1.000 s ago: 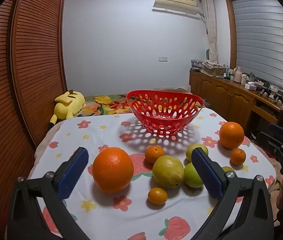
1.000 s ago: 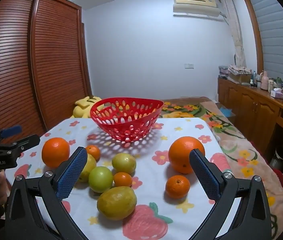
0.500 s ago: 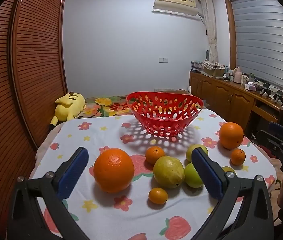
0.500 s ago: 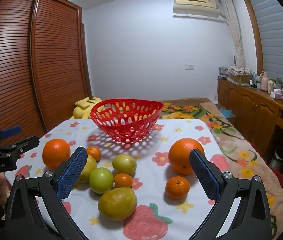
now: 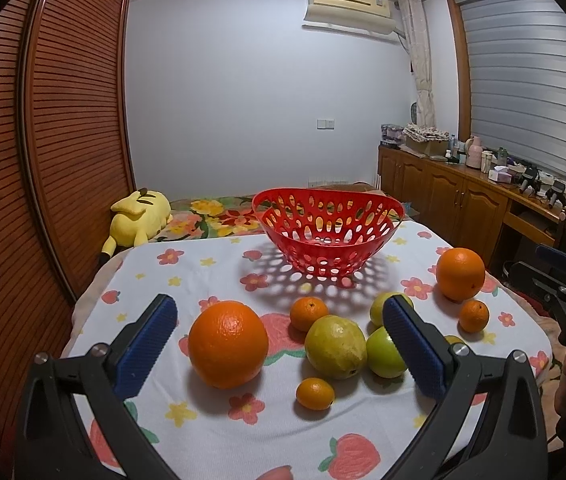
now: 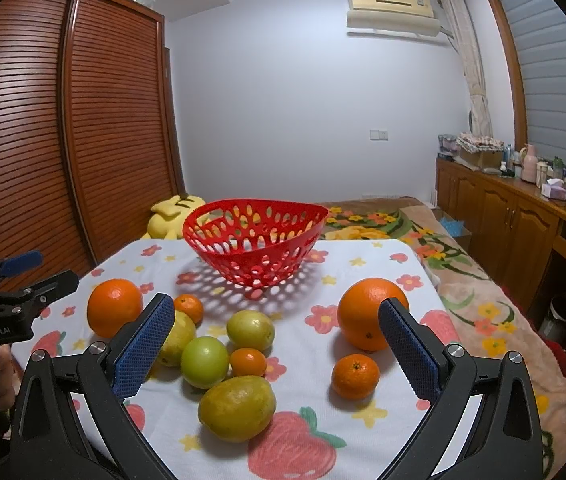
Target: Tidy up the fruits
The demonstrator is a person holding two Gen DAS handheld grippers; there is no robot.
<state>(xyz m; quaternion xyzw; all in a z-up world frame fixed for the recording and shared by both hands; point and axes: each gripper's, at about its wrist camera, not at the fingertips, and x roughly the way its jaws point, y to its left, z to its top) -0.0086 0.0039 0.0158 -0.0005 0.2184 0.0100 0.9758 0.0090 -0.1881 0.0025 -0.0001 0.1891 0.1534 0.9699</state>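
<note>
We see fruit loose on a floral tablecloth (image 5: 211,268) with a red perforated basket (image 5: 329,232) standing empty at the far side, straight ahead of both grippers. Our left gripper (image 5: 279,344) hovers with jaws spread wide, nothing between the blue pads (image 5: 145,344); a big orange (image 5: 227,344) sits just ahead inside the gap, closer to the left pad, not touched. To its right, a yellow-green pear-like fruit (image 5: 335,346) touches a green round fruit (image 5: 383,352), which is partly hidden behind the right pad. A small mandarin (image 5: 309,314) sits beyond them, a smaller one (image 5: 315,393) nearer to us, another yellowish fruit (image 5: 379,308) peeks past the right fingertip. Far right of this gripper, a second big orange (image 5: 460,274) with a small mandarin (image 5: 474,315) just beside it. Our right gripper (image 6: 277,344) is also wide open and holding nothing; between its fingers lie a yellow mango-like fruit (image 6: 237,408) nearest, a green fruit (image 6: 205,362), a tiny mandarin (image 6: 248,362) and a yellow-green fruit (image 6: 250,330), clustered close. The large orange (image 6: 369,314) sits just behind its right pad, a mandarin (image 6: 356,376) in front of that orange. A yellow plush toy (image 5: 139,216) lies beyond the table's left corner, against the wooden slatted wardrobe (image 5: 43,160).
</note>
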